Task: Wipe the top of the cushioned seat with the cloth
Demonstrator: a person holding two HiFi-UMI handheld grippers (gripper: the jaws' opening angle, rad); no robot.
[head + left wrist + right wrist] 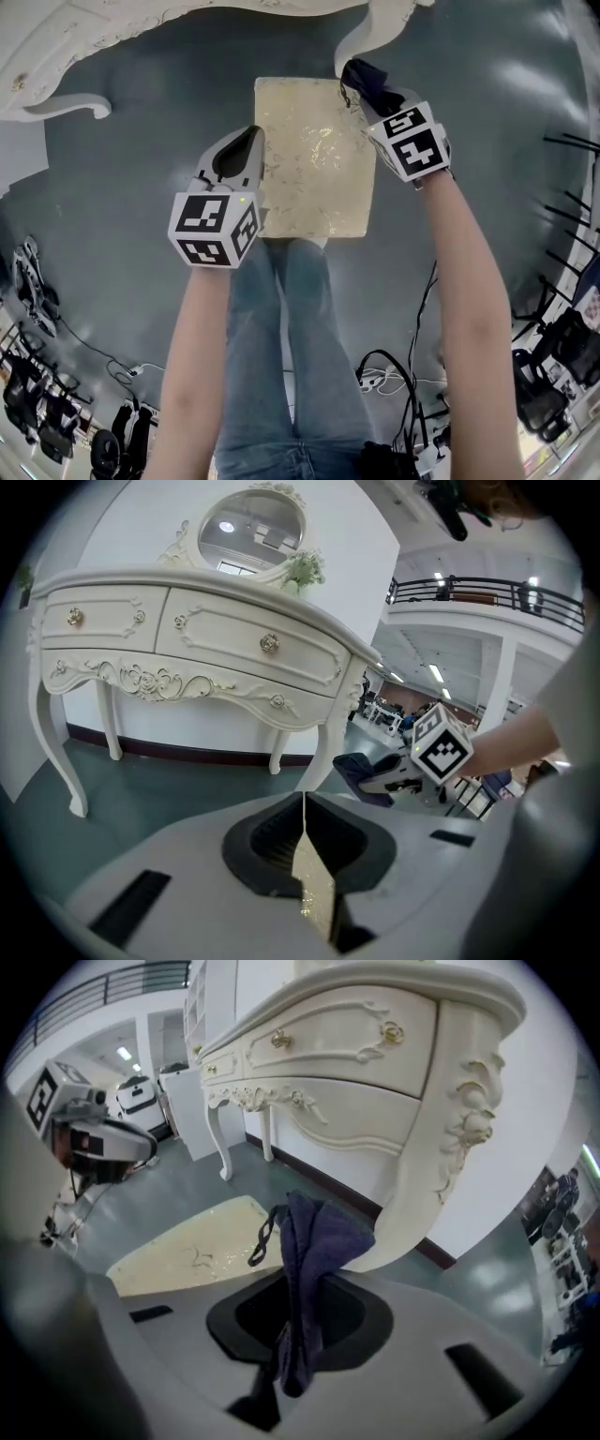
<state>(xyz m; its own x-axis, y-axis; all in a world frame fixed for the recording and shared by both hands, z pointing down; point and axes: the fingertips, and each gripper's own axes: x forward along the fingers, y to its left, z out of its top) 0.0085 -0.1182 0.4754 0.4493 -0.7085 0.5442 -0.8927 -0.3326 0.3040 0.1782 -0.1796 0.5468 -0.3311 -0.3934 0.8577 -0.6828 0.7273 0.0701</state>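
Note:
The cushioned seat is a cream and gold rectangle on the grey floor, just in front of the person's knees. My right gripper is over the seat's far right corner, shut on a dark blue cloth. In the right gripper view the cloth sticks up from between the jaws with a loop hanging off it, and the seat lies beyond. My left gripper hovers at the seat's left edge, jaws shut, nothing held; a sliver of gold seat shows below its closed jaws.
A white ornate dressing table stands right behind the seat, one curved leg beside my right gripper. The person's legs in jeans are below the seat. Cables and a power strip lie on the floor at the lower right.

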